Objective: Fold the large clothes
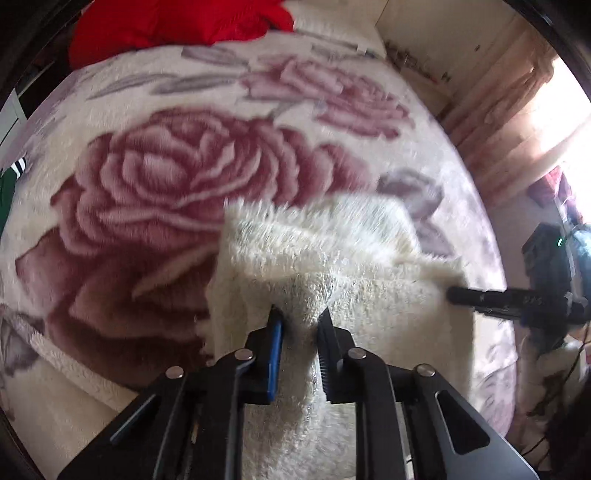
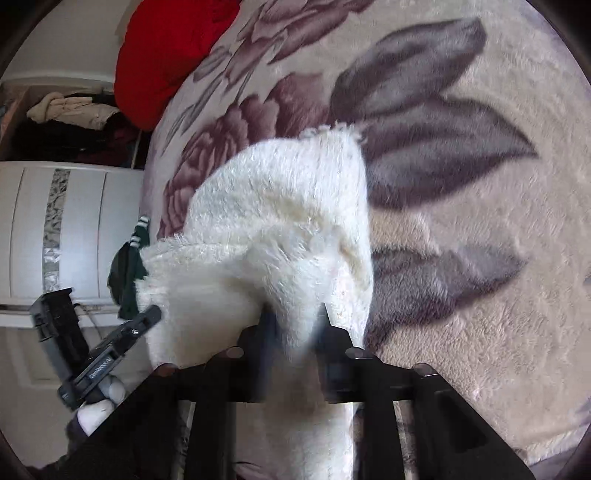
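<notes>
The left gripper (image 1: 300,314) and right gripper (image 2: 295,314) each pinch the fluffy white garment (image 1: 332,258), lifted over the floral blanket (image 1: 166,177); it looks bunched, so the folding seems mostly undone.

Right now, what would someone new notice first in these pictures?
A fluffy white garment fills the middle, pinched at one edge by the left gripper and at another by the right gripper. Under it spreads a cream blanket printed with big pink roses, with a red cushion at its far end.
</notes>
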{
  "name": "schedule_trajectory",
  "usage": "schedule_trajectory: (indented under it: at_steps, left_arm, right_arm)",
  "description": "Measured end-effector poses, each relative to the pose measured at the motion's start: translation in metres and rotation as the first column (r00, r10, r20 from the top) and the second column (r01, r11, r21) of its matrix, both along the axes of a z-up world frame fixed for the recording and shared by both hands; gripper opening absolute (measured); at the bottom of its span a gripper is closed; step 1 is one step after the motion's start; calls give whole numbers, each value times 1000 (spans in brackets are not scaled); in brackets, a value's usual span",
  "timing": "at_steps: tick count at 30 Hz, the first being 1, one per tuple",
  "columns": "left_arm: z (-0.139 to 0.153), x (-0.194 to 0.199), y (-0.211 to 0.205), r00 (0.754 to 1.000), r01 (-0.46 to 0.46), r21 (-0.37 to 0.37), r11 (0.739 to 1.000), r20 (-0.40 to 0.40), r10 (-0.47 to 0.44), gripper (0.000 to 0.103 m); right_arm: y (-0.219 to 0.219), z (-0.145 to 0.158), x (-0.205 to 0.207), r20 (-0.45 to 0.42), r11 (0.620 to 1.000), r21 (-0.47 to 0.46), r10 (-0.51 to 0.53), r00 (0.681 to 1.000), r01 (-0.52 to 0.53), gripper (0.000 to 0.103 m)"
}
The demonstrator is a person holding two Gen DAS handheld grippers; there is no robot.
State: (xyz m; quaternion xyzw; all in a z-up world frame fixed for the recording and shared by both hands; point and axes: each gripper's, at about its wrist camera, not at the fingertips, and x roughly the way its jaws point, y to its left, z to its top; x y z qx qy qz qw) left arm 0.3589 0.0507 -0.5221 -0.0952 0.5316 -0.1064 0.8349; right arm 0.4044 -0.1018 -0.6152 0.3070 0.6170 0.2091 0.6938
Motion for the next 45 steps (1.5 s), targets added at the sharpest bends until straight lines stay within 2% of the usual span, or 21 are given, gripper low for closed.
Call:
schedule_trajectory:
  at_steps: [4,7,10,13,16,18,19,20,22,24,27,28,30,31,33,34,35,38,40,43,45]
  left_arm:
    - [41,9,10,998,-23,-99,995,63,29,13]
    - [36,44,16,997,-64,-146,987,36,70,13]
    - [0,83,21,993,-112,-151,982,-48,106,13]
    - [-62,109,30,965,-182,-171,968,-219,142,14]
    - [-79,108,30,959,-177,-145,973,-248,137,14]
    - [-73,103,30,963,-169,-152,974,-235,130,14]
    - [-71,100,29,965,-161,-152,975,-229,124,15]
    - [-70,98,28,967,-154,-150,977,-224,118,15]
    - [-69,94,27,970,-143,-150,978,-216,109,18]
    - [-69,91,28,970,-147,-164,975,-215,110,18]
    - [-68,89,35,968,-166,-220,961,-222,116,21]
    - [-65,86,38,967,-176,-268,947,-229,115,24]
    - [-60,82,45,968,-185,-345,920,-225,110,34]
    - [-54,76,52,969,-200,-394,897,-215,121,41]
    - [-47,68,62,966,-232,-449,863,-209,151,49]
    - [-40,60,69,963,-258,-468,845,-199,183,49]
    - [-32,53,75,960,-275,-479,834,-182,212,49]
    - [-1,19,91,944,-326,-485,812,-122,306,51]
    - [20,-15,99,929,-356,-443,823,-71,364,58]
    - [29,-59,102,910,-402,-349,847,-45,413,59]
    - [21,-86,100,901,-430,-277,859,-67,429,60]
  right_arm:
    - [-11,51,-11,159,998,-18,-54,986,57,17]
    - [-20,75,-8,230,994,-3,-104,968,107,17]
    - [-29,66,18,210,986,17,-168,963,169,15]
    - [-26,33,48,162,981,-42,-179,970,188,14]
    - [-25,-2,65,66,986,-60,-150,986,154,15]
    - [-27,-17,69,-16,996,-14,-91,996,91,24]
    - [-31,-20,69,-37,997,1,-74,997,74,42]
    - [-33,-26,70,-59,999,13,-51,997,51,66]
    - [-38,-44,70,-107,998,69,-5,994,12,82]
    - [-36,-71,69,-170,982,188,47,984,-14,87]
    - [-15,-111,69,-248,934,355,133,960,-38,101]
    - [-8,-119,71,-256,932,359,148,955,-48,103]
    - [6,-123,75,-232,930,358,169,958,-77,103]
    - [12,-122,74,-221,927,366,177,959,-87,99]
    - [17,-114,70,-194,930,354,181,964,-103,75]
    - [14,-111,66,-204,931,358,148,968,-67,60]
    - [7,-106,58,-212,936,353,86,974,-6,52]
    - [-13,-85,26,-188,930,327,-109,976,167,42]
    - [-31,-72,-20,-224,862,348,-305,926,368,38]
    - [-47,-62,-116,-318,673,350,-568,759,651,38]
    - [-41,-65,-176,-398,592,313,-629,668,743,38]
